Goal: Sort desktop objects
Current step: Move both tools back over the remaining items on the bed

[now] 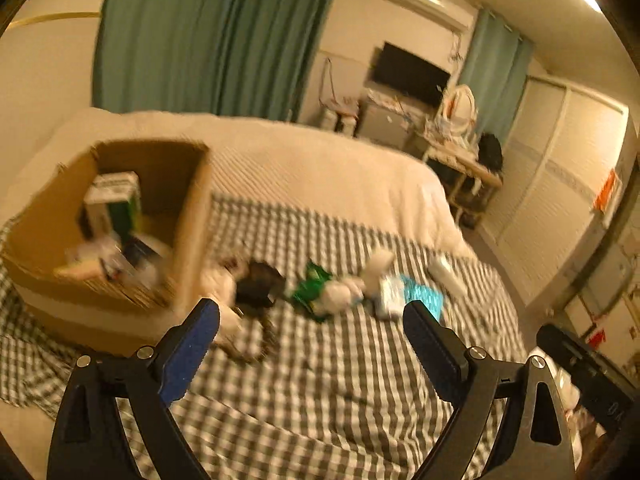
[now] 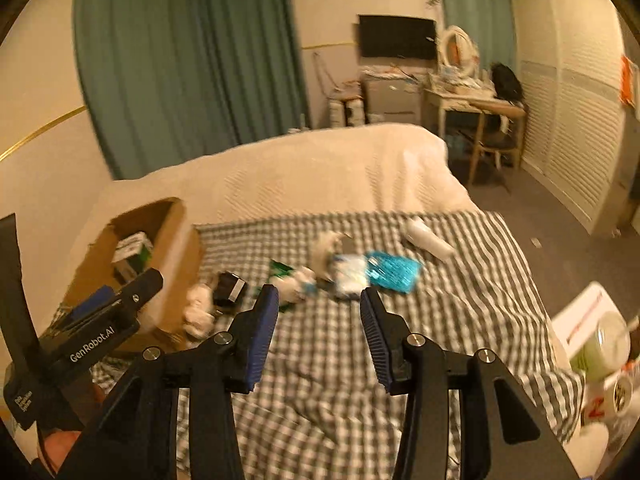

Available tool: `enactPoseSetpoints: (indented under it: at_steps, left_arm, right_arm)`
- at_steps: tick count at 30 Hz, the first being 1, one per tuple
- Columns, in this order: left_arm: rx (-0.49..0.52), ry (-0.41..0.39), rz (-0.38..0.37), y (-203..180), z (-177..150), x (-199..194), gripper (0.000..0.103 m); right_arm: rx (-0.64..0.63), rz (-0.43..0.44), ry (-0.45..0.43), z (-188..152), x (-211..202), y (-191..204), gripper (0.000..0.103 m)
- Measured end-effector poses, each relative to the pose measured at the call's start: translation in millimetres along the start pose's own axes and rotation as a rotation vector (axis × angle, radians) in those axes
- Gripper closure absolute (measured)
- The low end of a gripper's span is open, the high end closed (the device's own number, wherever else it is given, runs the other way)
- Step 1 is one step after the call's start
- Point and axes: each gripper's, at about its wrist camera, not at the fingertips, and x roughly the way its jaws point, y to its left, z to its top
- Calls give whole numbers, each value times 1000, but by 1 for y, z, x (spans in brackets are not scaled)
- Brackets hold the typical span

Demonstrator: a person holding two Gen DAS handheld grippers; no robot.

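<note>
Fingers of both grippers stand apart and empty above the checked blanket on the bed.

The left gripper (image 1: 312,312) is spread wide with nothing between its blue pads; the right gripper (image 2: 319,300) is parted more narrowly, also grasping nothing. The cardboard box (image 1: 192,216) sits at the blanket's (image 1: 340,380) left edge, already containing a white-and-green carton (image 1: 114,200) and other blurred items. A loose row of objects lies across the middle of the blanket: a small black item (image 1: 258,286) just beside the box, a green packet (image 1: 310,288), white crumpled pieces (image 1: 344,294), a blue-and-white packet (image 1: 416,296), and a white bottle (image 1: 446,274) near the right edge. Motion blur hides finer detail. The bed's (image 1: 320,160) far end is covered in plain white.
</note>
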Motion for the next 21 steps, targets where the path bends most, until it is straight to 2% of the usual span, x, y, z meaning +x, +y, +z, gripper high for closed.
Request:
enactPoseSetpoints:
  at_steps: [5,9,11,12,15,17,19,21]
  left_arm:
    - [103,51,25,-23,-28,35,8]
    - [125,83,31,-23,-35,63,8]
    - [128,114,44,-22,-33,79,8]
    - [137,116,46,-23,-30,88,8]
    - [130,92,57,-21,-22,107,8]
    - [103,89,39,-18,-17,122,8]
    - [86,84,41,-16,-13,140,8]
    - [84,83,41,-17,-9,158,8]
  right_arm:
    - [30,-24,34,-21,21,-30,61]
    - [32,-24,60,-32,47,-38,61]
    - [25,-17,69,-35,61,-40,57]
    - [22,-4,75,-32,73,-39,51]
    - [17,18,71,-21,94,-38,48]
    - [27,29,63,-17,110,-41,40]
    - [35,59,73,-10,142,-44,39]
    - [26,53,76,-6,156,-45,39]
